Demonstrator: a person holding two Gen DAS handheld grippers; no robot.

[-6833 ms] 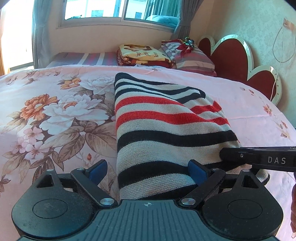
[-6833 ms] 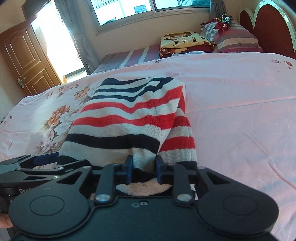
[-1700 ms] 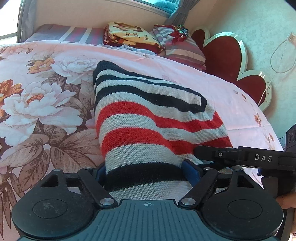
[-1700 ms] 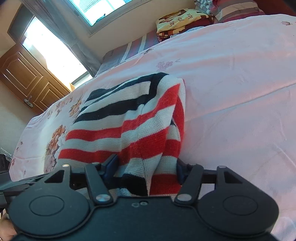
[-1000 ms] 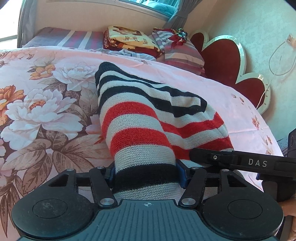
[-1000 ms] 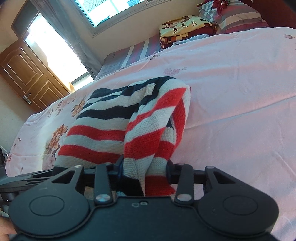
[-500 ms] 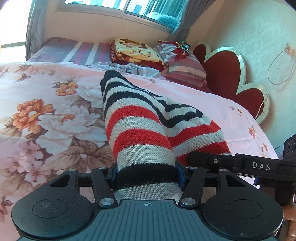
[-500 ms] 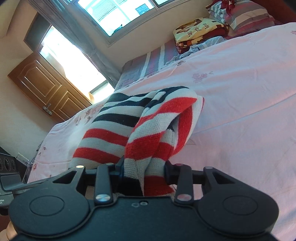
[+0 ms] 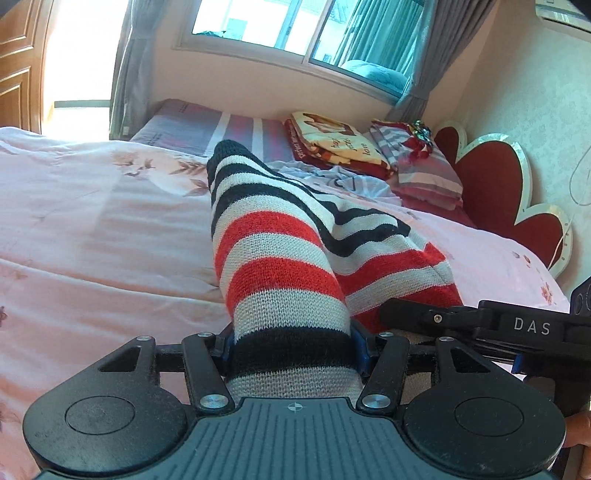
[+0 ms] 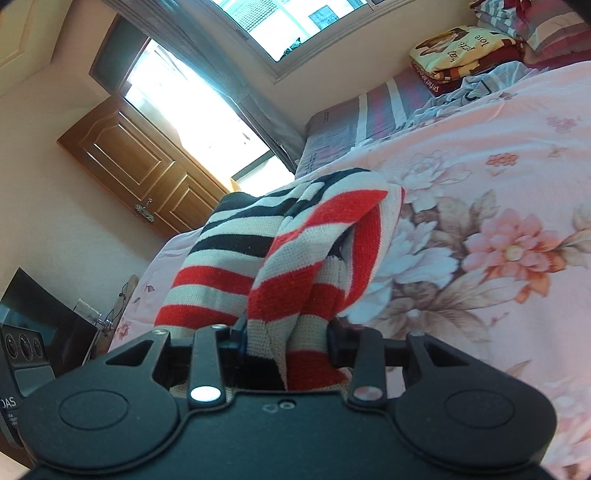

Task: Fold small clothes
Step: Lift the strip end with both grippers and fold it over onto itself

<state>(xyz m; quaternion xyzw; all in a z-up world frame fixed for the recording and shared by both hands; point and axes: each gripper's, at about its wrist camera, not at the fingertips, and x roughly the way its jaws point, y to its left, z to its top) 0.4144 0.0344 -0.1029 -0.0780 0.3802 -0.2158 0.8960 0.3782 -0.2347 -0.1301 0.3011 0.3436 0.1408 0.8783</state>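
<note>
A folded striped sweater (image 9: 273, 254) in red, black and cream is lifted off the pink floral bed cover (image 9: 92, 236). My left gripper (image 9: 291, 350) is shut on its near left edge, the cloth bunched between the blue pads. My right gripper (image 10: 286, 341) is shut on the near right edge of the striped sweater (image 10: 295, 258), which hangs in a loop ahead of it. The right gripper's body (image 9: 480, 325) shows just right of the left one. The sweater's far end droops toward the bed.
Folded blankets (image 9: 332, 144) and a striped pillow (image 9: 417, 162) lie at the head of the bed by a red heart-shaped headboard (image 9: 495, 184). A wooden door (image 10: 147, 173) and a window (image 10: 303, 22) stand behind. A dark device (image 10: 26, 347) sits at the left.
Both grippers have closed on the sweater's near edge and raised it off the bed. The views have tilted upward and the sweater now hangs bunched between them.
</note>
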